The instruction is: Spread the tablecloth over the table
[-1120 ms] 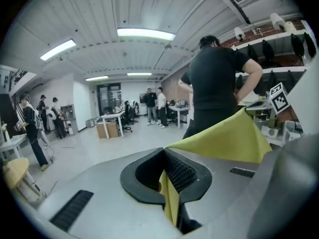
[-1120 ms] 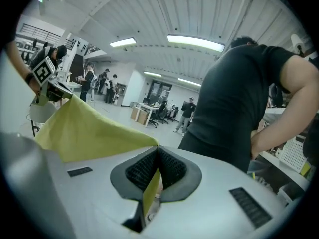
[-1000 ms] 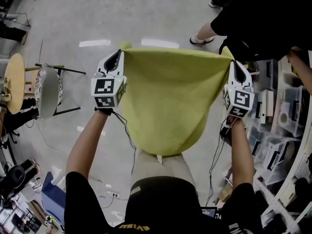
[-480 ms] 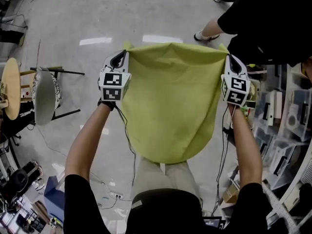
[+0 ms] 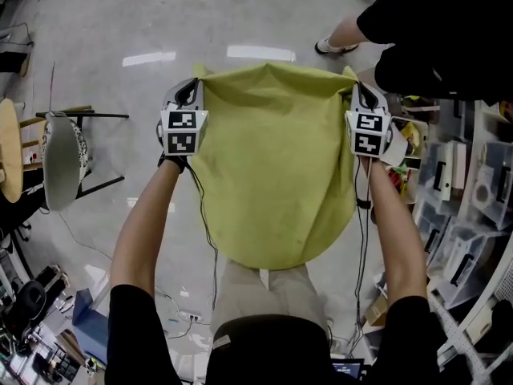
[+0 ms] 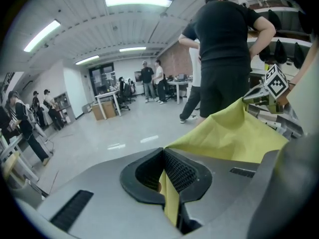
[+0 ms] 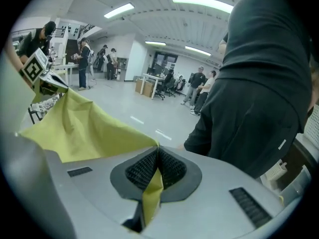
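A yellow-green tablecloth (image 5: 276, 167) hangs stretched between my two grippers above the floor, its lower edge drooping toward my body. My left gripper (image 5: 195, 83) is shut on the cloth's left corner; the fabric (image 6: 172, 203) is pinched between its black pads (image 6: 182, 172). My right gripper (image 5: 357, 85) is shut on the right corner, with cloth (image 7: 149, 195) squeezed between its pads (image 7: 172, 167). From the left gripper view the cloth (image 6: 234, 133) runs over to the right gripper (image 6: 256, 94). No table for the cloth is in view.
A person in black (image 5: 433, 38) stands close at the upper right, filling the right gripper view (image 7: 259, 103). Shelves with bins (image 5: 469, 207) line the right. A round stool (image 5: 64, 159) and a wooden table (image 5: 10, 159) stand at the left. Cables trail on the floor (image 5: 104, 54).
Both grippers have sunk together with the cloth still held taut between them, coming slightly closer to each other. The cloth's top edge bulges upward a little more.
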A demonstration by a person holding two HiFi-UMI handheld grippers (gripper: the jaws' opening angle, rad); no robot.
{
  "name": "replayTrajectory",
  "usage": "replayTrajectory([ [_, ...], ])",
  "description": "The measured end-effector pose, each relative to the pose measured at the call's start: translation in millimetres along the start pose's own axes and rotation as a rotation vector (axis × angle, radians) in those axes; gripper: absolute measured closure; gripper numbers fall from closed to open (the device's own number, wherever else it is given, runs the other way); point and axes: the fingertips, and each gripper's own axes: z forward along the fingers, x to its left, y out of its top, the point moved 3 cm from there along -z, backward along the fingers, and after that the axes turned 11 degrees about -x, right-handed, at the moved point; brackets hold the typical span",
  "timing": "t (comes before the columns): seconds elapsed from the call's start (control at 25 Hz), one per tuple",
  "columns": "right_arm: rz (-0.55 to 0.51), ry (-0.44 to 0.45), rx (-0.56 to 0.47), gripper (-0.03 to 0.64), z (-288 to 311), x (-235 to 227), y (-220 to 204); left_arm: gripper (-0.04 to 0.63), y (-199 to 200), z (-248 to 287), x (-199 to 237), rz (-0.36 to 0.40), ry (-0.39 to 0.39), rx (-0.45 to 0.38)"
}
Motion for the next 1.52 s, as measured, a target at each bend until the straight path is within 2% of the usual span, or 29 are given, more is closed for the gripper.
replayTrajectory([
  [0.28,-0.017,0.035,0.095,0.612,9,18,-45,0.577,-33,12,-7,0.006,0.001,0.049],
  [0.4,-0.049,0.066,0.102,0.612,8,30,-51,0.577,-42,13,-7,0.01,0.014,0.069],
  [0.52,-0.066,0.088,0.113,0.612,7,42,-53,0.576,-51,12,-13,-0.01,-0.005,0.102],
  [0.6,-0.083,0.084,0.114,0.609,6,45,-52,0.535,-52,11,-16,-0.013,-0.019,0.11],
  [0.68,-0.084,0.089,0.109,0.577,2,47,-52,0.456,-47,6,-16,-0.014,-0.019,0.102],
  [0.76,-0.078,0.106,0.112,0.509,-1,50,-53,0.449,-43,1,-14,-0.015,-0.012,0.091],
  [0.88,-0.062,0.093,0.113,0.453,-11,49,-52,0.448,-43,-12,-9,-0.035,0.004,0.083],
  [0.92,-0.046,0.073,0.104,0.453,-19,48,-49,0.449,-41,-21,-8,-0.055,0.013,0.073],
  [1.04,0.055,0.019,0.067,0.454,-62,46,-41,0.45,-28,-66,-14,-0.137,0.024,0.021],
  [1.16,0.157,-0.005,0.038,0.465,-127,47,-36,0.463,-15,-128,-34,-0.193,0.005,-0.016],
  [1.36,0.349,-0.072,0.064,0.501,-254,50,-36,0.485,-5,-239,-58,-0.312,0.014,-0.048],
  [1.52,0.477,-0.169,0.073,0.531,-349,52,-32,0.516,0,-309,-75,-0.364,0.025,-0.072],
])
